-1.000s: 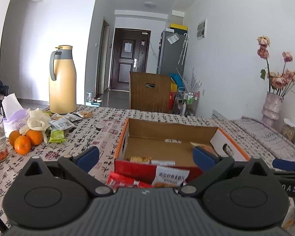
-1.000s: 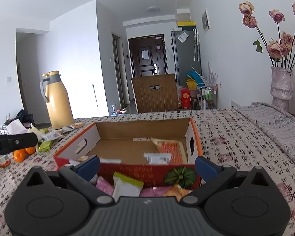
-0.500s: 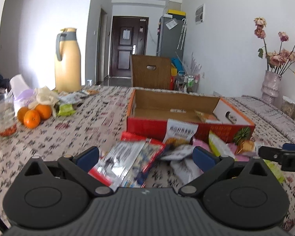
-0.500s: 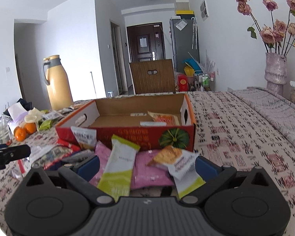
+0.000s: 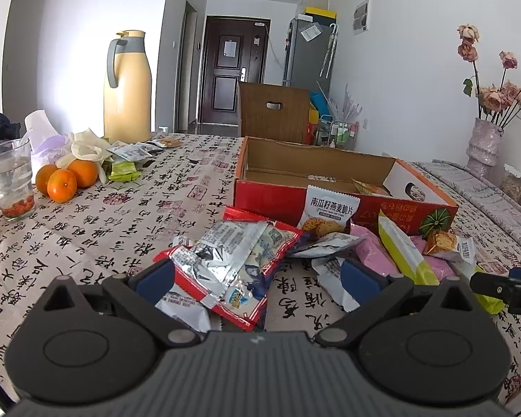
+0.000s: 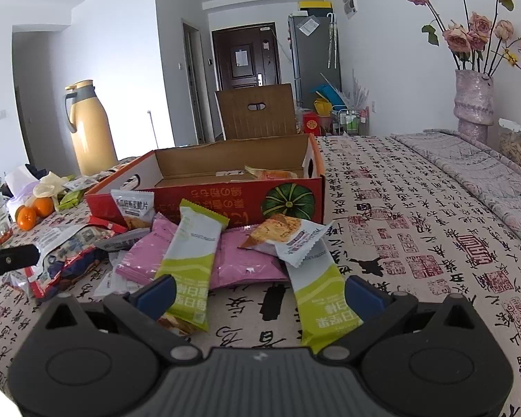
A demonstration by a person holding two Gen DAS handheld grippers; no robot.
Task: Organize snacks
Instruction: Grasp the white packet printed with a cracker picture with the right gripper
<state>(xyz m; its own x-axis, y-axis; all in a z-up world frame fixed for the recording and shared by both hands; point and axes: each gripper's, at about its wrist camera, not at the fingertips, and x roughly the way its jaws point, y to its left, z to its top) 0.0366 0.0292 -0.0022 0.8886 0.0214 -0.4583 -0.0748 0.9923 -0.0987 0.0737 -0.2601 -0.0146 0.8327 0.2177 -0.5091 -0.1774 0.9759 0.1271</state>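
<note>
Snack packets [image 6: 205, 253], pink, green, silver and red, lie heaped mid-frame on the tablecloth, against the front of an open red cardboard box [image 6: 232, 194] holding a few more.

Left wrist view: my left gripper [image 5: 257, 279] over the snack pile, jaws spread wide.

Between my fingers [image 5: 155, 279] lies a red-edged packet [image 5: 250, 271] with a crumpled silver packet [image 5: 222, 250] on top; neither pad touches them. Just ahead of the fingertips stands the red cardboard box [image 5: 271, 198], open, with a white oat-crisp packet [image 5: 328, 213] leaning on its front wall. Beyond my right finger lie pink packets [image 5: 371, 252] and a yellow-green bar [image 5: 401, 246]. Far left of my left finger: oranges [image 5: 66, 179], a glass [image 5: 12, 180], a yellow thermos [image 5: 126, 87]. The right gripper [image 5: 503, 286] pokes in at the right edge.
</note>
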